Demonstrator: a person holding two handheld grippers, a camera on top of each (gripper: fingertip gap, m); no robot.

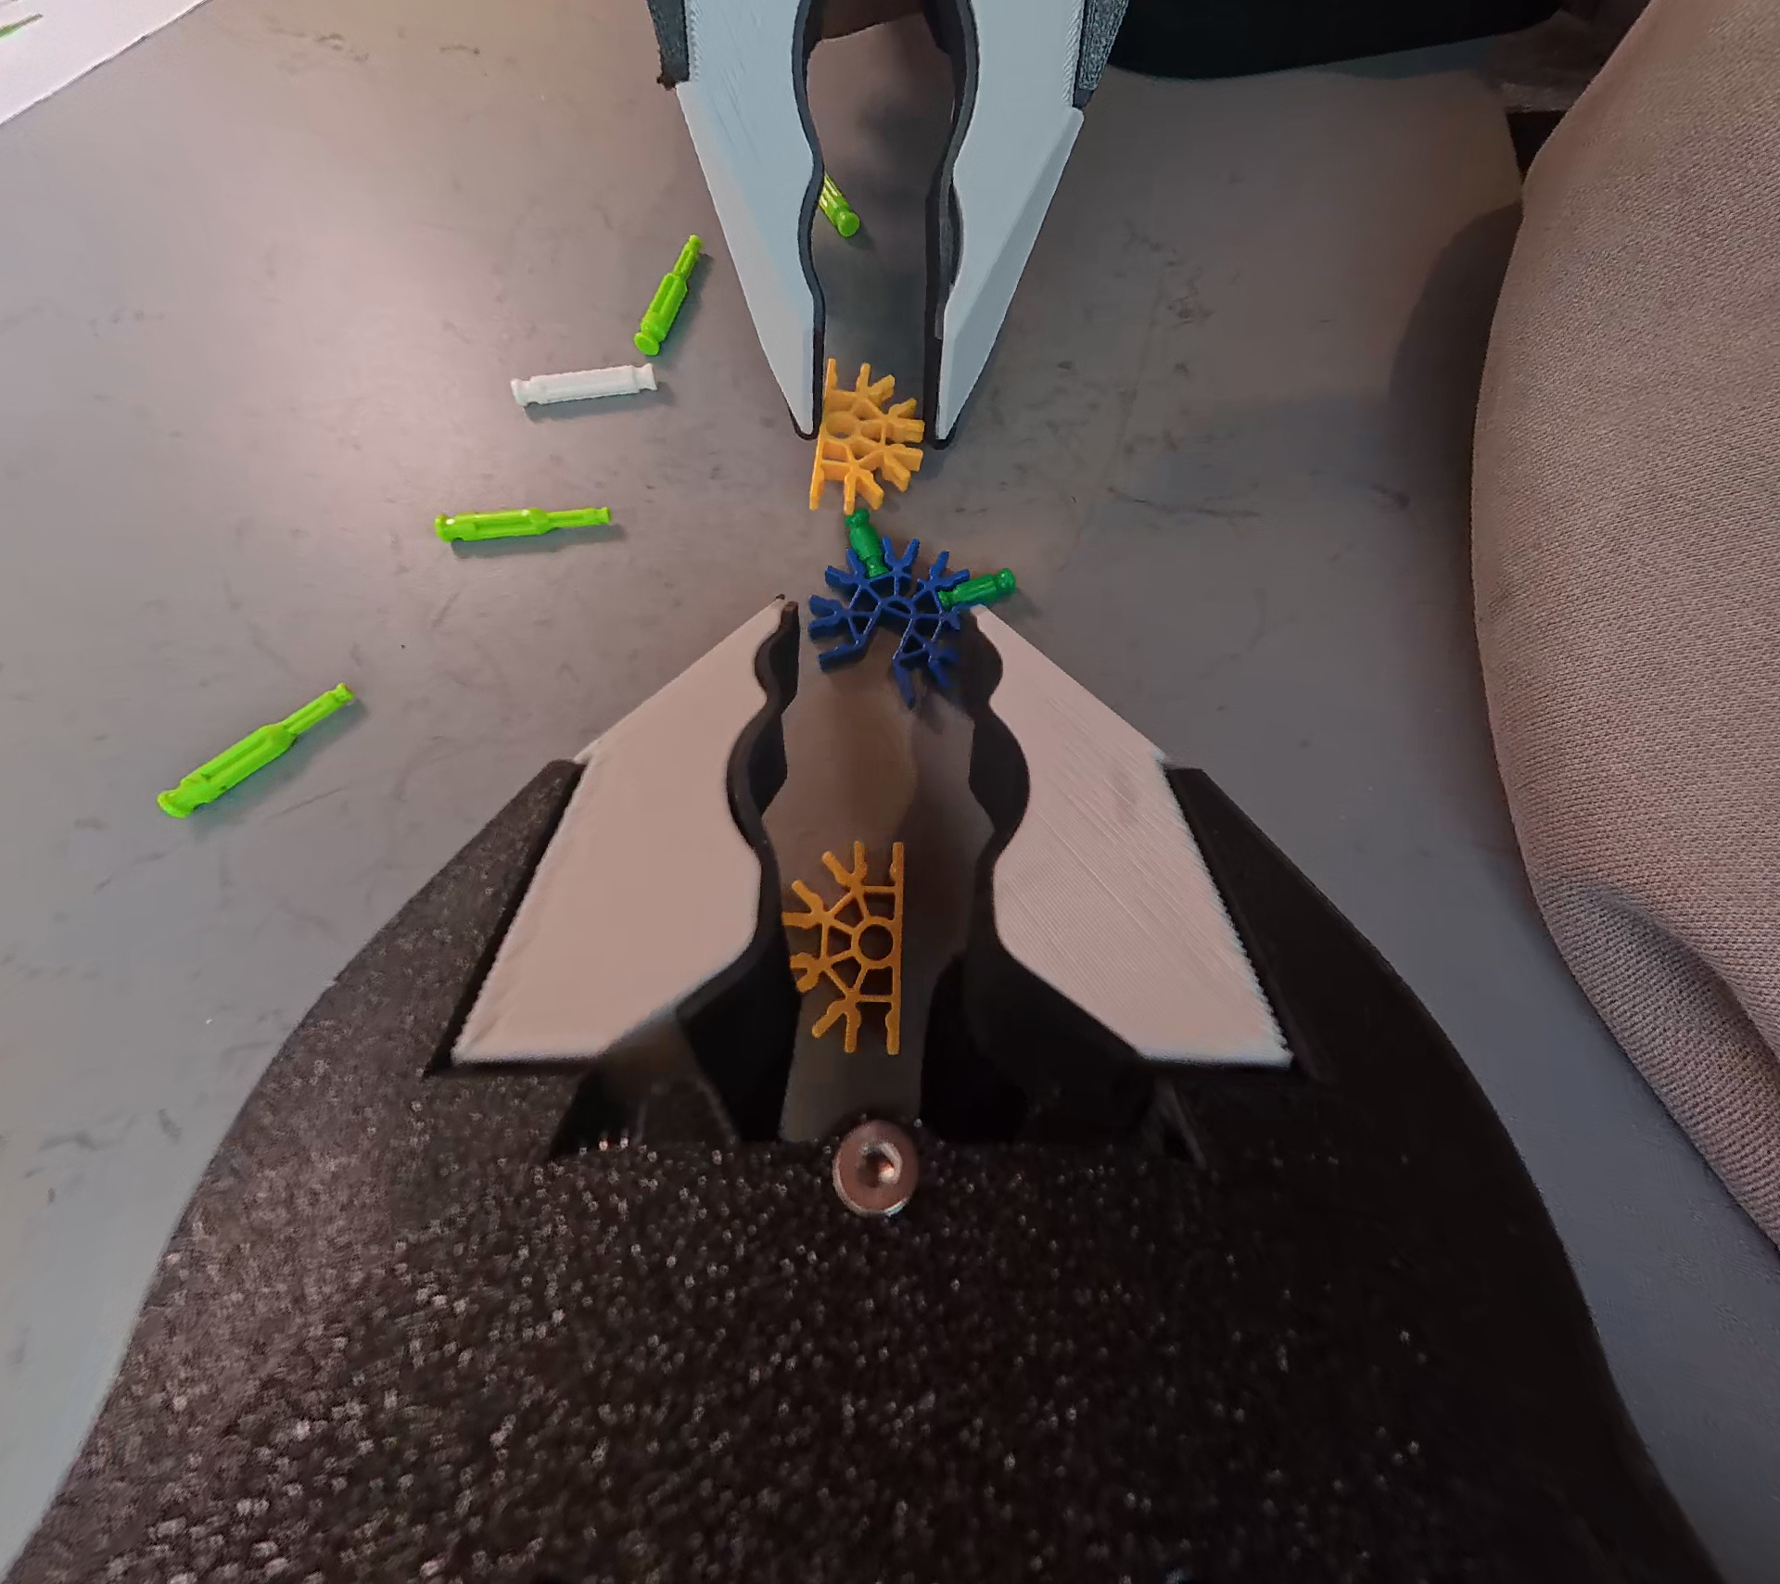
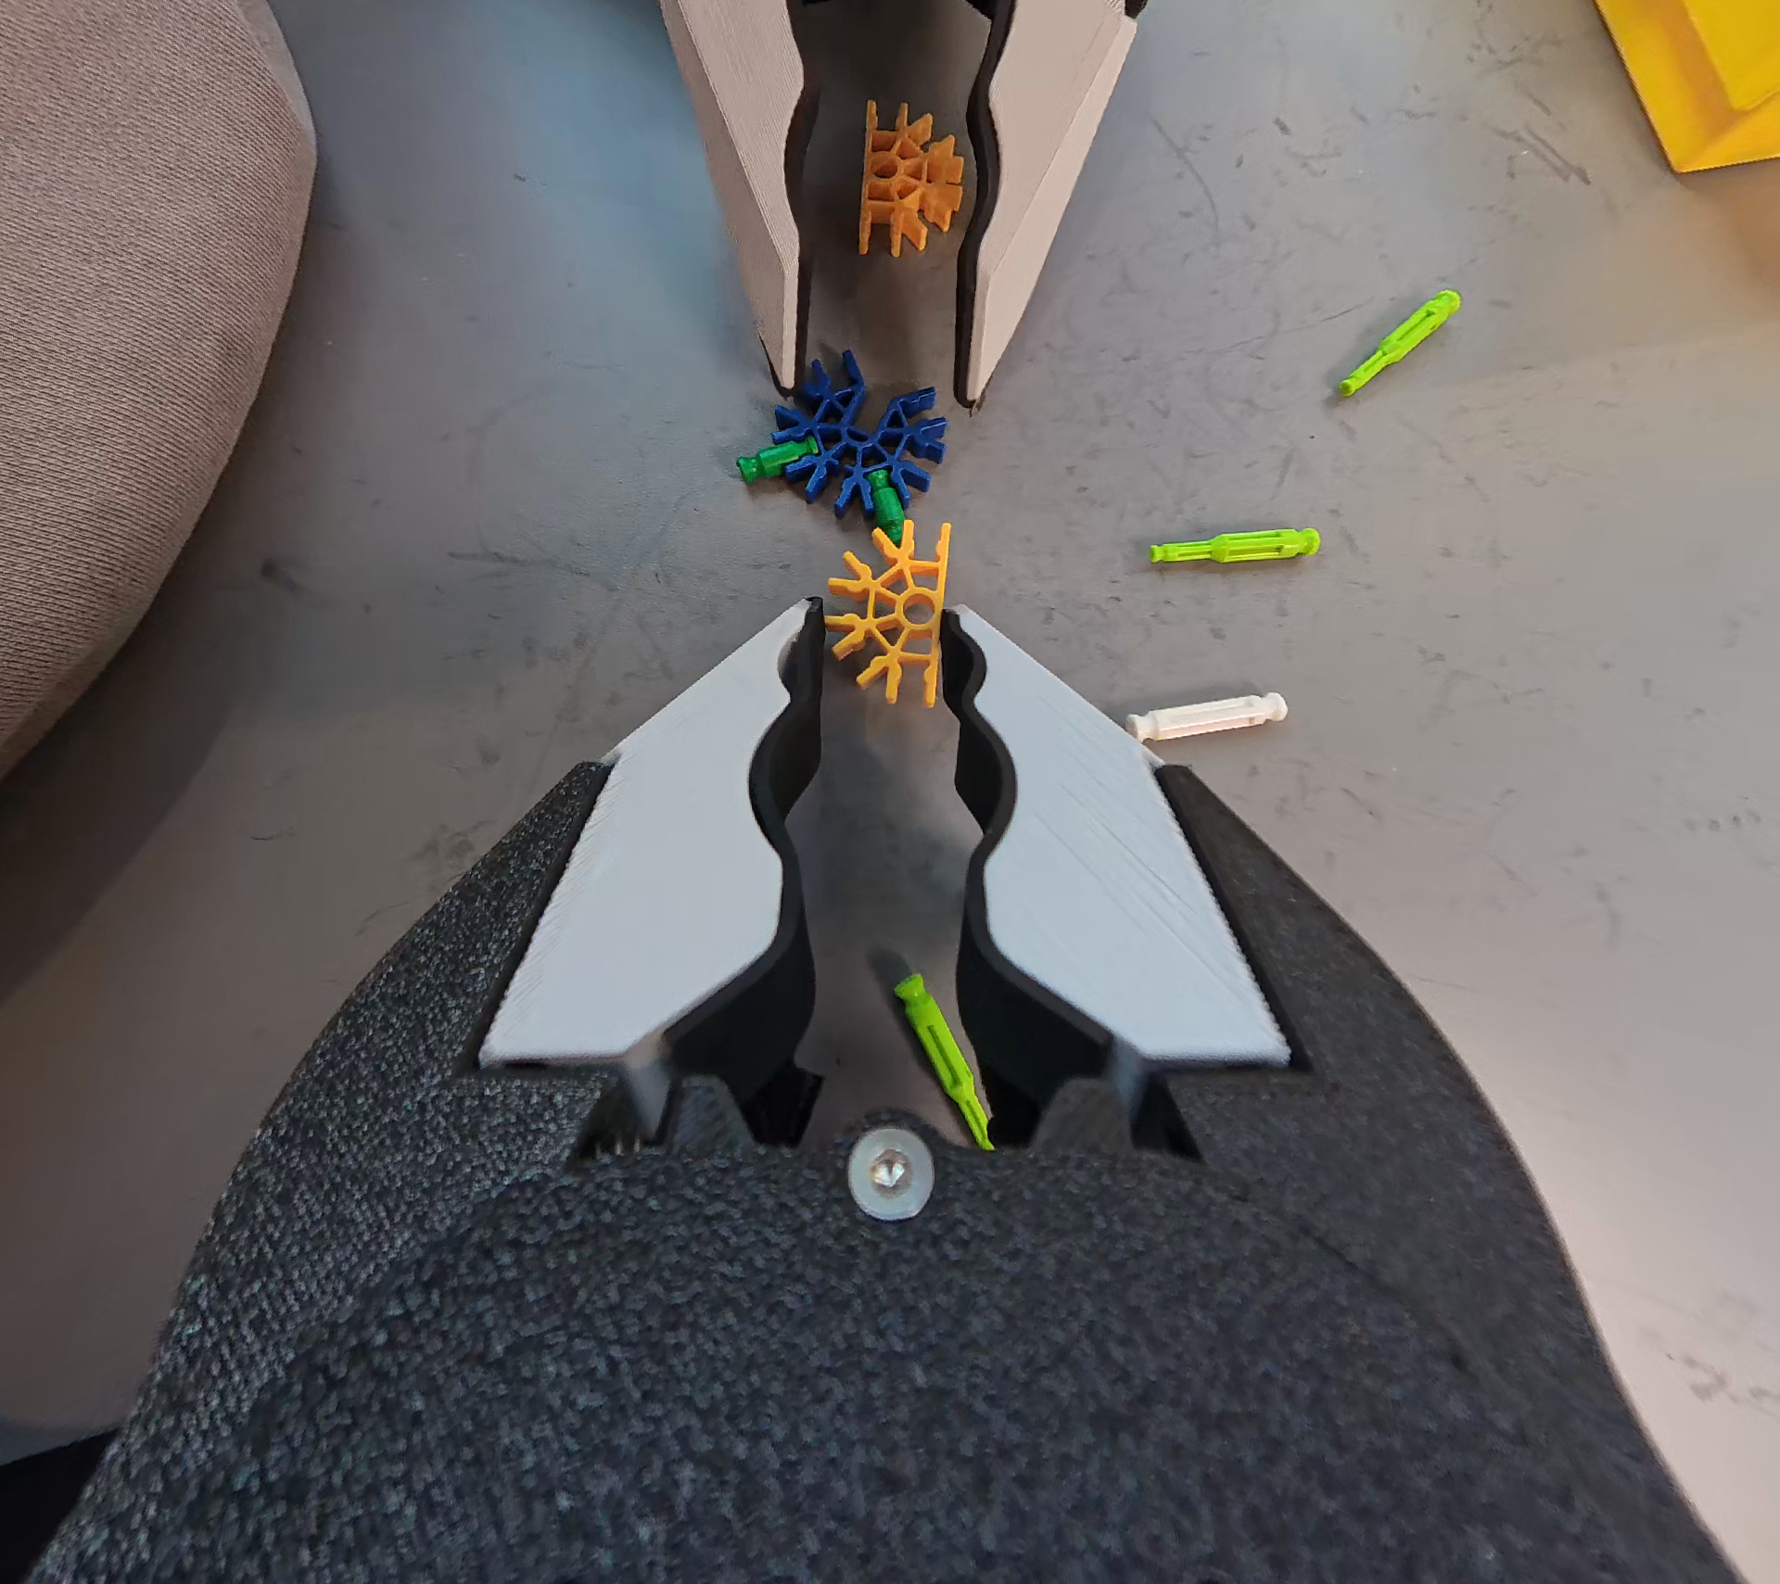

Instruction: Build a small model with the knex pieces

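grippers faced each other tip to tip over a grey table (image 2: 1445, 864). the right gripper (image 2: 881, 623) had its jaws pinching a yellow connector (image 2: 891, 613) at the tips. the left gripper (image 1: 881, 623) stood with jaws spread, the blue connector pair (image 1: 891, 613) (two dark green rods (image 1: 978, 589) plugged in) lying between its tips, touching the right fingertip. another yellow connector (image 1: 852, 946) lay farther back between its fingers. light green rods (image 2: 1233, 546) and a white rod (image 2: 1204, 714) lay scattered beside them.

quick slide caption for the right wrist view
Right gripper closed on a yellow connector, facing the left gripper at a blue connector cluster on a grey table.
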